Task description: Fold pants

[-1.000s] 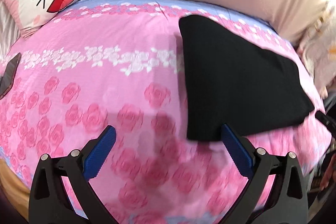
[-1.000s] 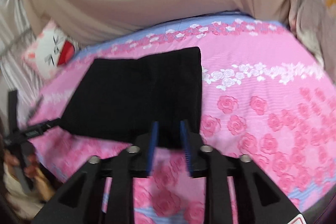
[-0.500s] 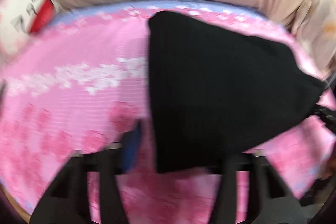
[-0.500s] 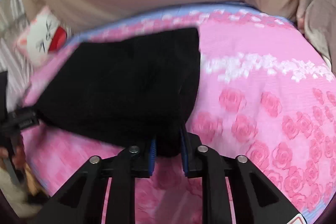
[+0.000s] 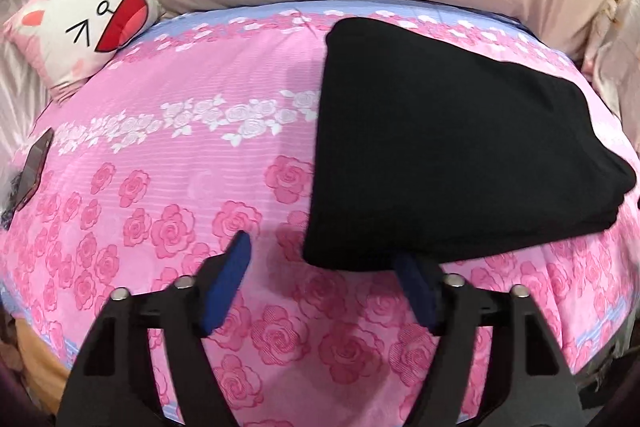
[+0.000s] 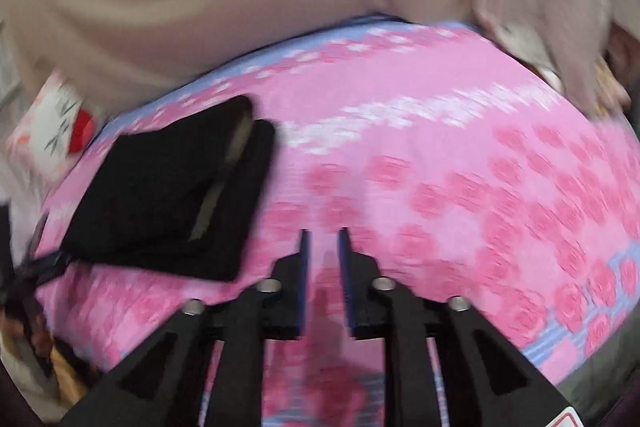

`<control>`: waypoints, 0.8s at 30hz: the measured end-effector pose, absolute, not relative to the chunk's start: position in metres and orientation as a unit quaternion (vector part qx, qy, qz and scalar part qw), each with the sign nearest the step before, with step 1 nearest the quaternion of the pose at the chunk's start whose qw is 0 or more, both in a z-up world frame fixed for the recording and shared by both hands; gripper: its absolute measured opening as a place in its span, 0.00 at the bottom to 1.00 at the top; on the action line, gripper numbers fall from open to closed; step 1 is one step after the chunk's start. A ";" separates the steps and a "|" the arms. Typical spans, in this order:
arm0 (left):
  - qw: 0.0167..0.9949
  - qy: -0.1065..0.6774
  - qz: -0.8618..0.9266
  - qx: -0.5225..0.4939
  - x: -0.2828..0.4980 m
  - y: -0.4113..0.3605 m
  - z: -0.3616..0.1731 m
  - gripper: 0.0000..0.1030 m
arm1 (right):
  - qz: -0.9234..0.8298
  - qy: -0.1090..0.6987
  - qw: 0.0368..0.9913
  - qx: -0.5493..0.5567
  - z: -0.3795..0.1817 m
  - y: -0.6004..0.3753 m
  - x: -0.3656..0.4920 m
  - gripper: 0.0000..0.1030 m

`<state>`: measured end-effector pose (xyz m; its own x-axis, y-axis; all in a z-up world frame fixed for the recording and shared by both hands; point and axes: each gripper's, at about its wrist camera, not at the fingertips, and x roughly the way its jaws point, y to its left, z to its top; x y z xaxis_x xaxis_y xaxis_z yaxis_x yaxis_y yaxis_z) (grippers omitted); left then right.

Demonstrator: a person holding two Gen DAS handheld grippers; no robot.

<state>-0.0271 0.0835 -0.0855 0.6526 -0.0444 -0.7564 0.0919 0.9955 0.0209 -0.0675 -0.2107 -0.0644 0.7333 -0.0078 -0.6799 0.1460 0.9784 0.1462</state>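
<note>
Pants [image 5: 452,155] fill the frame's right, touching the spread left gripper [image 5: 324,283]; right gripper [image 6: 323,247] (nearly closed, empty) sits apart.

Bed dressed in pink roses

A cartoon-face pillow [image 5: 86,23] sits at the bedspread's [image 5: 168,155] far left corner; a dark phone [image 5: 34,167] lies at its left edge.

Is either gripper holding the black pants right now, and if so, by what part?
Neither holds them. The left gripper is open around the pants' near corner; the right gripper, nearly closed, holds nothing.
</note>
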 end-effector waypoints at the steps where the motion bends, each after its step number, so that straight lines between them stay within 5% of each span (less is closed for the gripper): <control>1: 0.907 0.418 -0.039 0.024 -0.028 0.087 -0.085 0.69 | -0.028 0.367 0.926 0.079 -0.067 -0.196 -0.066 0.42; 7: 0.905 0.423 -0.043 0.017 -0.009 0.086 -0.095 0.84 | -0.009 0.398 0.917 0.031 -0.105 -0.162 -0.030 0.41; 8: 0.905 0.424 -0.046 0.015 -0.008 0.084 -0.095 0.79 | -0.004 0.390 0.919 0.054 -0.105 -0.165 -0.026 0.36; 9: 0.904 0.424 -0.060 0.007 -0.005 0.083 -0.095 0.70 | 0.005 0.390 0.917 0.083 -0.102 -0.170 -0.022 0.17; 10: 0.901 0.426 -0.085 -0.006 -0.002 0.081 -0.095 0.44 | 0.007 0.385 0.917 0.103 -0.098 -0.175 -0.018 0.12; 11: 0.895 0.432 -0.108 -0.025 -0.001 0.078 -0.093 0.31 | 0.013 0.375 0.919 0.119 -0.089 -0.178 -0.018 0.11; 14: 0.900 0.423 -0.104 -0.025 -0.012 0.076 -0.078 0.17 | 0.022 0.351 0.925 0.147 -0.065 -0.185 -0.032 0.10; 21: 0.879 0.454 -0.146 -0.019 -0.054 0.067 -0.081 0.18 | 0.004 0.412 0.895 0.173 -0.101 -0.215 -0.059 0.13; 24: 0.884 0.453 -0.119 0.008 -0.061 0.064 -0.089 0.29 | 0.017 0.400 0.887 0.229 -0.101 -0.230 -0.074 0.20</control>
<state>-0.0607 0.0638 -0.0892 0.5617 -0.2033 -0.8020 0.2174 0.9715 -0.0940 -0.0736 -0.2295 -0.1011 0.6799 0.2138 -0.7014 0.1525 0.8944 0.4204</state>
